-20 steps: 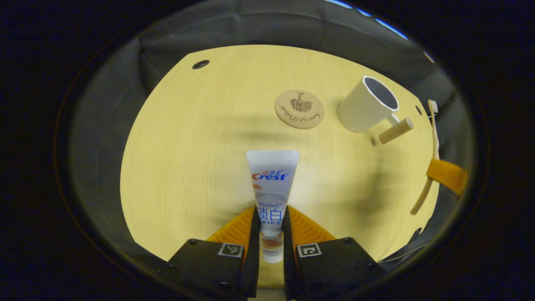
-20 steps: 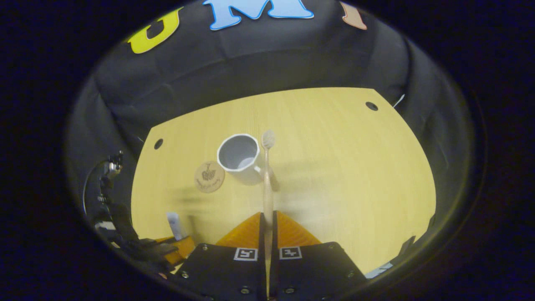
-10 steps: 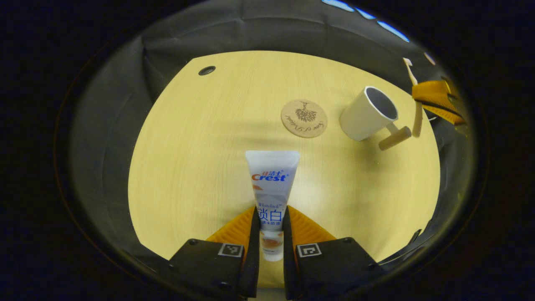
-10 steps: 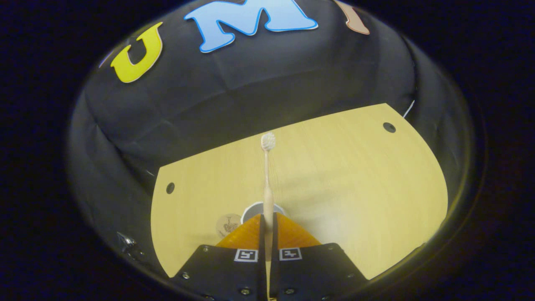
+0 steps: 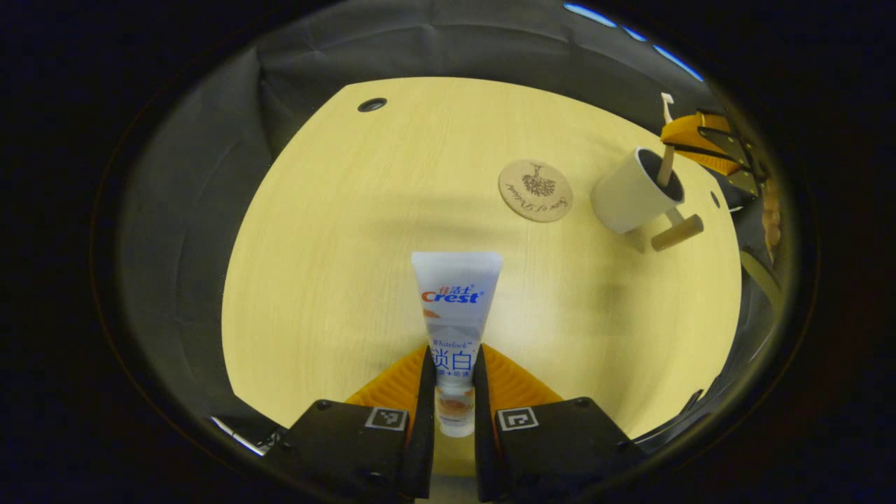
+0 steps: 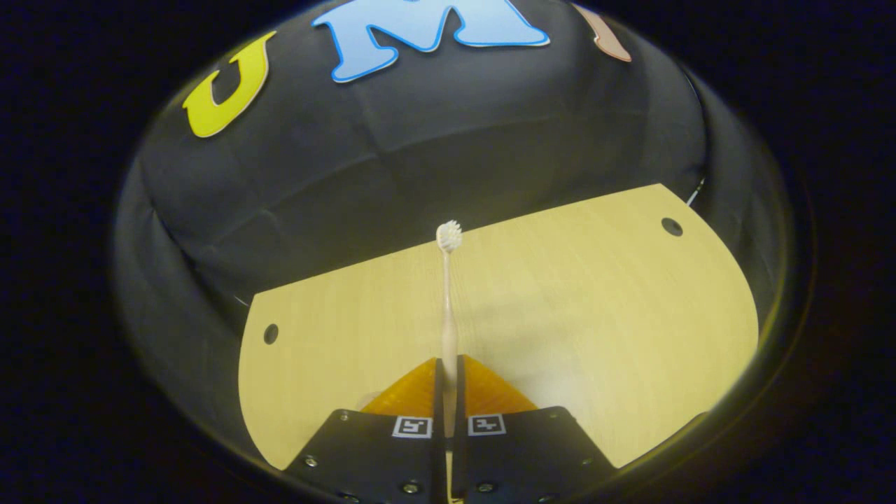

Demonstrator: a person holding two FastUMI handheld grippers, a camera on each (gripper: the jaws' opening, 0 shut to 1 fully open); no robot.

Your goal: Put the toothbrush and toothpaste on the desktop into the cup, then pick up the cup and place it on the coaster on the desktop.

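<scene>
White ceramic is what the cup (image 5: 635, 191) appears to be made of, with a short wooden peg (image 5: 676, 232) as its handle, and it is seen at the far right of the pale wooden desktop (image 5: 336, 231) in the left gripper view, just right of the round coaster (image 5: 535, 190). The toothbrush (image 6: 448, 294) is clamped by its handle between the closed fingers of the right gripper (image 6: 448, 381), bristles pointing away, and in the left gripper view its lower end is seen already inside the cup's mouth. If it is let go while leaning hard on the rim, the light cup is judged likely to tip or slide, and a brush released too high could bounce out. The toothpaste (image 5: 455, 315) is held off the desktop, gripped near its cap end by the closed fingers of the left gripper (image 5: 453, 392), flat crimped end forward. The tube is soft, so a tight squeeze could deform it or make it slip. Its broad end may catch on the rim or on the brush, and both grippers would be crowded over one narrow opening.
</scene>
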